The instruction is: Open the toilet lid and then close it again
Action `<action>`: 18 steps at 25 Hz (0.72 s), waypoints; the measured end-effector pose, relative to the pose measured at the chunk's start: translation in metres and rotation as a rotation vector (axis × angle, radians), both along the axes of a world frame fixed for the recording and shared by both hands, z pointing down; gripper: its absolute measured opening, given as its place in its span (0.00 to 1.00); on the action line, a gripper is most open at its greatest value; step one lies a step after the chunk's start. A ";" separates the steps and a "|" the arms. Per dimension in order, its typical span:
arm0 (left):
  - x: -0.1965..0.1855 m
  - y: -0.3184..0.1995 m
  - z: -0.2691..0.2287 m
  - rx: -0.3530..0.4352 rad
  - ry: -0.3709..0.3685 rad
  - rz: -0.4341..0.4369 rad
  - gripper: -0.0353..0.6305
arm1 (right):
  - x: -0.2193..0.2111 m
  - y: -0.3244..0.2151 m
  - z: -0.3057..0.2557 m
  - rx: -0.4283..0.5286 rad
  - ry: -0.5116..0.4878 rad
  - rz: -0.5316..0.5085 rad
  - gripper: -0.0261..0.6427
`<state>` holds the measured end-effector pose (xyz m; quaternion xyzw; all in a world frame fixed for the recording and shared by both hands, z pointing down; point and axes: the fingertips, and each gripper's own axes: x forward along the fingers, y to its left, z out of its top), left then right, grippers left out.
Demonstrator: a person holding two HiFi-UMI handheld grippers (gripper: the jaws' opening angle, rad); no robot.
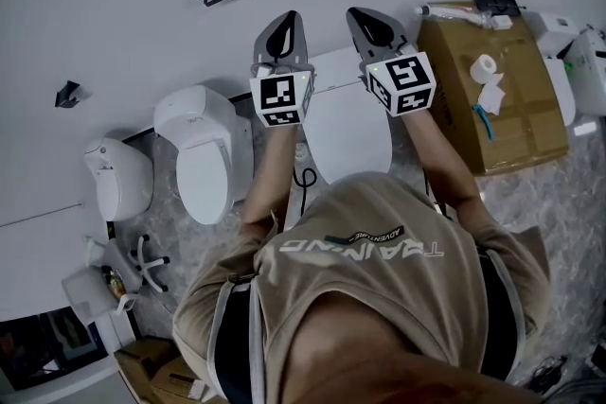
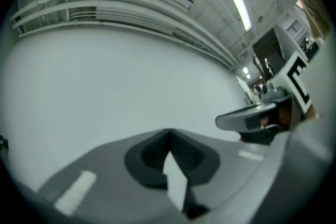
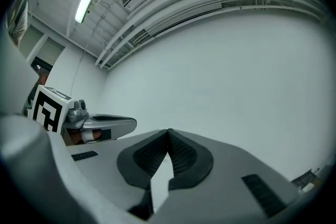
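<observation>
Head view puts your forearms nearest. They reach forward from your beige shirt (image 1: 379,270), elbows bent and wrists lifted, so both tools sit at about the same height, side by side and a little apart. The left gripper (image 1: 292,18) and the right gripper (image 1: 355,15) point away from you and up at the white wall (image 1: 133,24), not down at the bowl. The gripper views show only wall and ceiling fittings ahead, which fits that raised, level pose.

Each pair of tongs is brought together at the tips, with only a thin sliver of wall showing lower between the pads. Nothing is caught in either one, and neither touches the toilet.

Just beyond and below the marker cubes, the toilet lid (image 1: 352,135) lies down flat over the bowl, its near end hidden by your shirt. The cistern (image 1: 327,74) stands behind it against the wall. A lid lying down fits both a moment ahead of lifting it and one after lowering it again, and these views don't settle which.

To the left a second toilet (image 1: 204,164) also has its lid down. To the right a cardboard box (image 1: 511,114) carries a tissue roll (image 1: 485,68), well clear of your reach.
</observation>
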<state>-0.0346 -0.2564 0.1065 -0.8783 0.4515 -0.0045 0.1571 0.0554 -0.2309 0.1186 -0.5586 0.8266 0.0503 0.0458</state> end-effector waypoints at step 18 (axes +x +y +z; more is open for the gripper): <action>-0.011 0.007 0.027 -0.110 0.018 0.047 0.06 | -0.022 0.007 0.013 -0.020 0.054 -0.039 0.06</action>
